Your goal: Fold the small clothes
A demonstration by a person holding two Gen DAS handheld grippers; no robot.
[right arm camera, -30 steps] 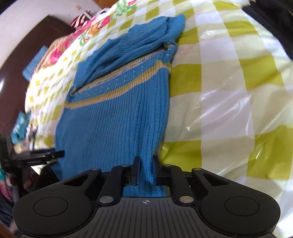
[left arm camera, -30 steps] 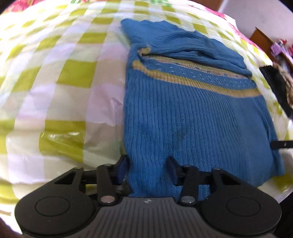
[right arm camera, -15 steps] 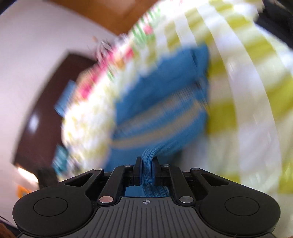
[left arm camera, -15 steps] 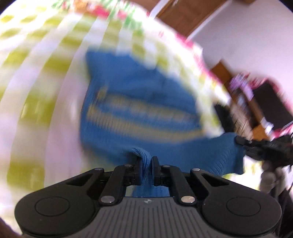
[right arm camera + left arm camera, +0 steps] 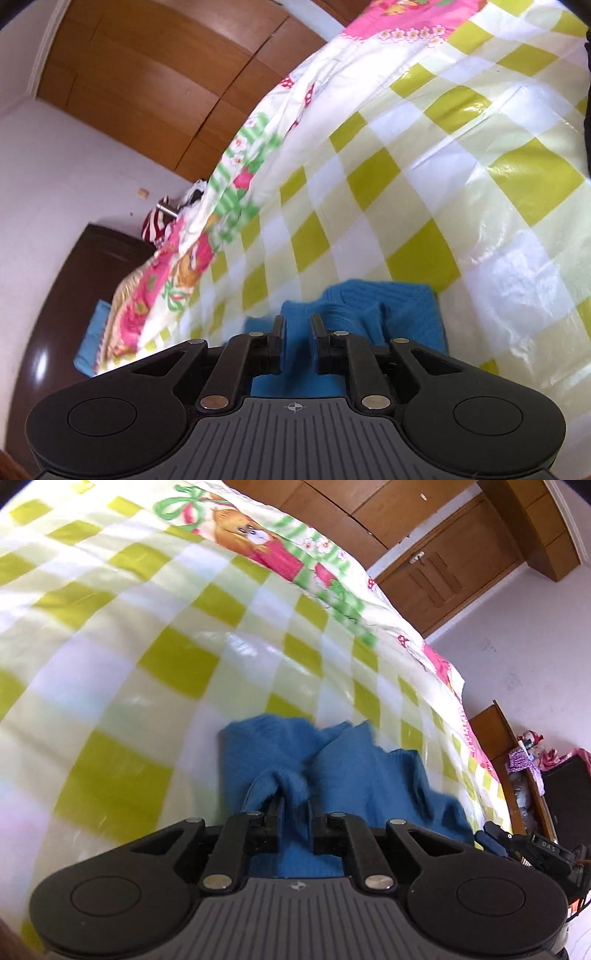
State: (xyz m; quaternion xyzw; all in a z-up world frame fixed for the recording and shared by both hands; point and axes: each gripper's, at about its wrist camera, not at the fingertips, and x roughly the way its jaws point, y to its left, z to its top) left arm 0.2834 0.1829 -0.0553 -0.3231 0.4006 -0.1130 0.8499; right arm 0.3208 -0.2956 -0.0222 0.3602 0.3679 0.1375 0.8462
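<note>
We are holding both grippers low over the bed (image 5: 110,657), which is wearing a green-and-white checked cover with a glossy sheen.

The blue sweater (image 5: 362,775) is lying bunched on that cover, right in front of the left gripper (image 5: 295,812). Its knit is humping up in soft folds, and one fold is rising between the left fingers (image 5: 271,823). Those fingers are standing a little apart with blue cloth filling the gap; we cannot tell whether they are pinching the cloth or merely sitting around it, since the picture is blurred there.

In the right wrist view the sweater (image 5: 391,310) is again lying just ahead of the right gripper (image 5: 297,332), crumpled on the checked bed (image 5: 406,177). The right fingers (image 5: 275,343) are also parted by a narrow gap, and blue knit is showing between and beyond them. Whether they are gripping it is just as unclear to us.

Beyond the sweater, at the far edge of the bed, a floral quilt (image 5: 258,542) with pink and green prints is lying across the cover. Behind the bed a wooden wardrobe (image 5: 147,81) is standing against the white wall. To the right of the sweater in the left wrist view, the tip of the other gripper is showing at the bed's edge.
</note>
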